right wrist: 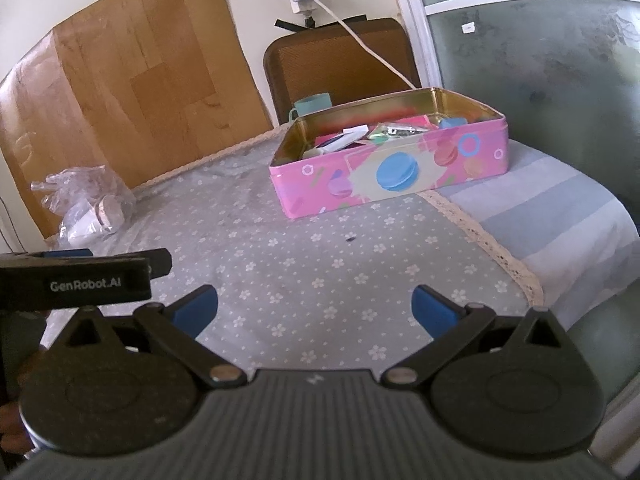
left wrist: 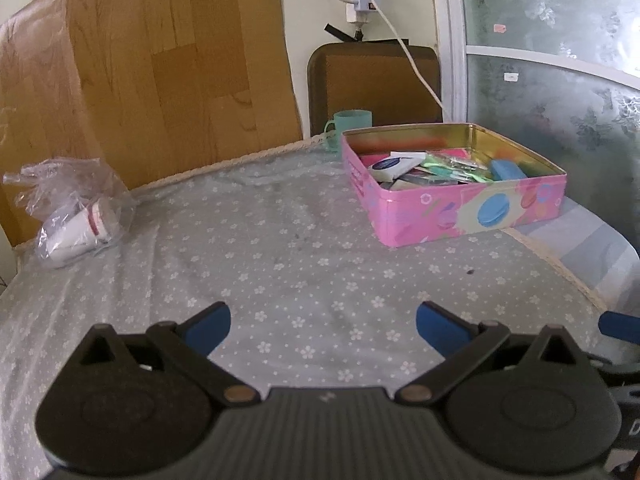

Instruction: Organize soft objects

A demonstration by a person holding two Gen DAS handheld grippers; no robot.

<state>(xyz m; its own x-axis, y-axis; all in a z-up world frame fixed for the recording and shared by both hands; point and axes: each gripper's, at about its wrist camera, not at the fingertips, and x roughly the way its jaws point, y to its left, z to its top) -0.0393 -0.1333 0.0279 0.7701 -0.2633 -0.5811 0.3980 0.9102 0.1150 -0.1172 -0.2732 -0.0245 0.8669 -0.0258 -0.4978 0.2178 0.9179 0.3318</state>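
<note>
The left gripper hovers low over the counter, its blue-tipped fingers spread wide with nothing between them, only the flower-print cloth showing in the gap. The right gripper hangs just beside it in the same pose, fingers parted wide and empty. In the left wrist view the pink tin sits at about one o'clock from the fingers, well apart from them, lid off, holding a jumble of small packets and a blue item against its far wall; what each is I cannot tell. A clear plastic bag with a white container inside lies at about ten o'clock, near the counter's far-left edge, also well apart from the fingers. In the right wrist view the tin lies at twelve to one o'clock and the bag at ten o'clock, with the left gripper's black body intruding at nine o'clock. A teal mug stands just behind the tin, before a brown chair back.
</note>
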